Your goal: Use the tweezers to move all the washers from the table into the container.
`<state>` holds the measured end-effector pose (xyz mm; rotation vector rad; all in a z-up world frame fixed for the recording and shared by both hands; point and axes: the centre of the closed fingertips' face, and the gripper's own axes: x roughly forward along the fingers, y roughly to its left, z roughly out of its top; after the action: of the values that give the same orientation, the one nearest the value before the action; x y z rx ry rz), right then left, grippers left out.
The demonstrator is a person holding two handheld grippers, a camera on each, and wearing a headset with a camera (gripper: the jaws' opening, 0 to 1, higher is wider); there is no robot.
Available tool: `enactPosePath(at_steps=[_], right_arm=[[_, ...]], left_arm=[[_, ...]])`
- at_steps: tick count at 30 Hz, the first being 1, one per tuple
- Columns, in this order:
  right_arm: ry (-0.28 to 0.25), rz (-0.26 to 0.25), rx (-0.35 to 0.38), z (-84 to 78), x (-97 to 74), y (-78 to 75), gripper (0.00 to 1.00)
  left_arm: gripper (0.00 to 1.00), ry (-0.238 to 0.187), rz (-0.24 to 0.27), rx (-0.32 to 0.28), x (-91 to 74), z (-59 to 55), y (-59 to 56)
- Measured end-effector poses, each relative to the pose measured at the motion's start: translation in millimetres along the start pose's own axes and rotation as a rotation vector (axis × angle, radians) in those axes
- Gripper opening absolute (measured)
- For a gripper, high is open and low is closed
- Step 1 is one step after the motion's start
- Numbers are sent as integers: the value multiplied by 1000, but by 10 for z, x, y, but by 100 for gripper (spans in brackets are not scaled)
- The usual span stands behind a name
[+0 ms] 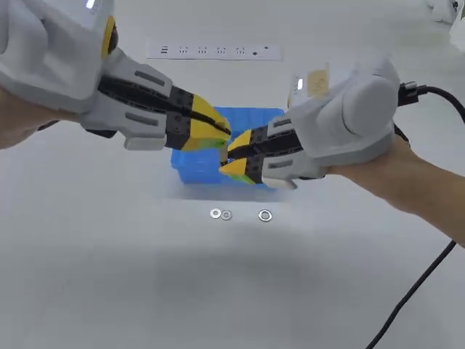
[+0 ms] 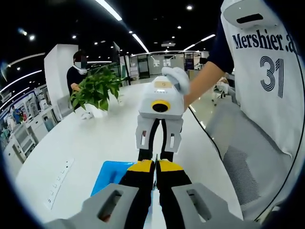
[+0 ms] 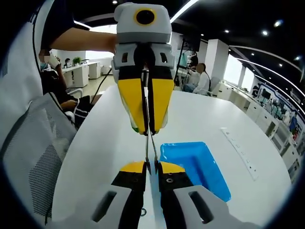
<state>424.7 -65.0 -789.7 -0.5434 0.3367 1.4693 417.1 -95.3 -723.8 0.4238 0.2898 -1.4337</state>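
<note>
Three washers (image 1: 227,215) lie on the counter (image 1: 109,262) just in front of the blue container (image 1: 190,169), two nearly touching and one apart. Above the container, the tweezers (image 3: 148,143) bridge both grippers: the left gripper (image 1: 222,135) has its fingers closed on one end, and the right gripper (image 1: 225,157) pinches the other. The risk, I judge, lies in this hand-over. If one side lets go before the other grips firmly, the thin tweezers may twist, fall into the container, or drop and scatter the washers. Held too near the tips, they could not open.
</note>
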Motion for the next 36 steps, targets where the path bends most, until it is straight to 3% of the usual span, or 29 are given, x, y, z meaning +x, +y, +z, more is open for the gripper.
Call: enactPosePath(at_steps=[6,14,20,29,36], right_arm=[[18,42,8,-79,62,267,11],[34,61,11,-160,156,465,11],[44,57,19,-218,216,450,11],[71,21,7,-340,356,293,11],[76,15,11,-372,411,206,11]], left_arm=[[6,0,-2,-37,25,-72,-275],[6,9,6,-75,41,-151,-479],[6,10,34,-104,33,-239,-446],[6,33,66,-131,34,-431,-258],[6,37,67,-144,40,-495,-162]])
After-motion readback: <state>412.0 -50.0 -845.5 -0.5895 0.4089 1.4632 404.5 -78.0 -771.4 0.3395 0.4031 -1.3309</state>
